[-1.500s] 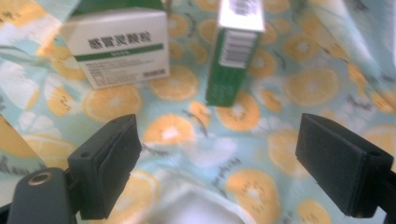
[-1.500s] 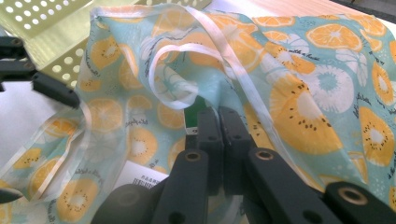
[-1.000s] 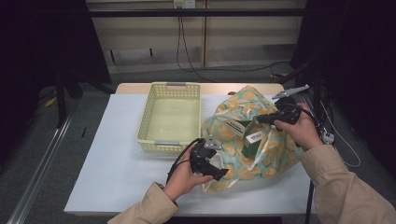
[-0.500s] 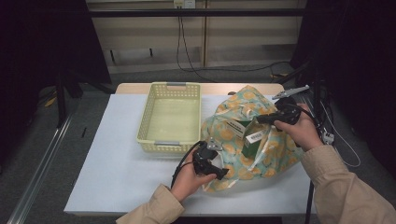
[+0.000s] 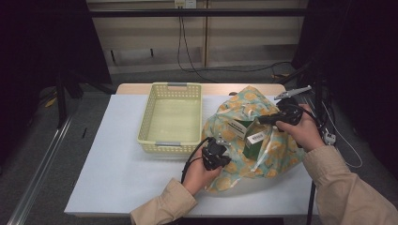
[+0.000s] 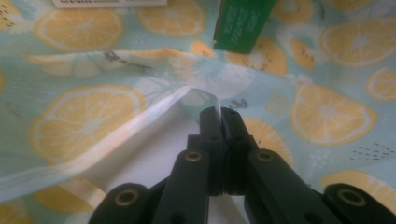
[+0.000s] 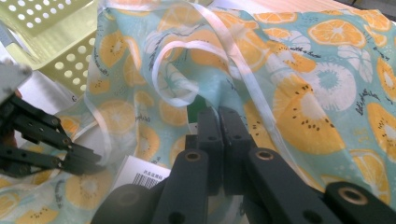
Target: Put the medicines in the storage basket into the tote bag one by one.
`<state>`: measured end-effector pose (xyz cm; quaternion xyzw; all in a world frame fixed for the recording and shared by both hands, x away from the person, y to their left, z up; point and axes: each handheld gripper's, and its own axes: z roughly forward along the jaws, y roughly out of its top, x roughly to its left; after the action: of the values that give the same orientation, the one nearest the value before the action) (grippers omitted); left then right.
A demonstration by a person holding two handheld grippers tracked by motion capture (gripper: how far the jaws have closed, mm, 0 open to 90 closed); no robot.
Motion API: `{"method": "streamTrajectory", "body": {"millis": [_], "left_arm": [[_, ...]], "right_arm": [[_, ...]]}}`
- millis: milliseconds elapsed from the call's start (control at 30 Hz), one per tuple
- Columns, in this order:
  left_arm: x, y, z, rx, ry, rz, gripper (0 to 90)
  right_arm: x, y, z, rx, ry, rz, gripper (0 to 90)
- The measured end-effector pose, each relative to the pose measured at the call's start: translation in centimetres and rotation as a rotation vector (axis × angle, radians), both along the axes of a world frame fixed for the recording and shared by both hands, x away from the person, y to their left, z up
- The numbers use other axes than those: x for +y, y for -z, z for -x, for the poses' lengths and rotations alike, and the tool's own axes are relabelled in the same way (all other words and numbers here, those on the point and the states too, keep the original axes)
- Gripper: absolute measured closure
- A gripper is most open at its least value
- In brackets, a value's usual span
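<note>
Little had changed: the left gripper (image 5: 220,151) and right gripper (image 5: 271,118) stayed clamped on the citrus-printed plastic bag's (image 5: 274,152) rim, holding it open on the white table (image 5: 117,164) beside the yellow basket (image 5: 171,117).

The high view looks forward and down from above; both gripper views (very close) share the fruit-print bag (image 5: 253,136).

Left tongs (image 5: 220,156): jaws pressed together, left hand (image 5: 199,171) low at near edge, forearm in from bottom. Right tongs (image 5: 263,120): jaws also together, right hand (image 5: 302,131) higher and farther back, tongs pointing left.
</note>
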<state>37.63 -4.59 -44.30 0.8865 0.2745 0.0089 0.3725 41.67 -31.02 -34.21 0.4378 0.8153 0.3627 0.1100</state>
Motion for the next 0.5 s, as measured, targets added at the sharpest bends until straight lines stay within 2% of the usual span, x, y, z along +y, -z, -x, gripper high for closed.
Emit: {"method": "streamTrajectory", "body": {"millis": [133,233,333,500], "left_arm": [[0.9,-1.8,-0.3,-0.019,-0.011,0.026,90.0],[1.6,-3.7,-0.6,-0.032,-0.022,0.054,90.0],[2.1,-6.0,-1.2,-0.046,-0.032,0.075,90.0],[2.4,-9.9,-2.3,-0.101,-0.050,0.085,90.0]], "right_arm": [[-0.3,-0.2,0.1,-0.002,-0.002,0.003,89.1],[-0.8,-0.6,0.1,-0.009,0.009,0.005,89.1],[-1.1,-1.3,0.1,-0.023,0.020,0.003,89.2],[-1.5,-2.9,0.0,-0.055,0.031,0.010,89.3]]}}
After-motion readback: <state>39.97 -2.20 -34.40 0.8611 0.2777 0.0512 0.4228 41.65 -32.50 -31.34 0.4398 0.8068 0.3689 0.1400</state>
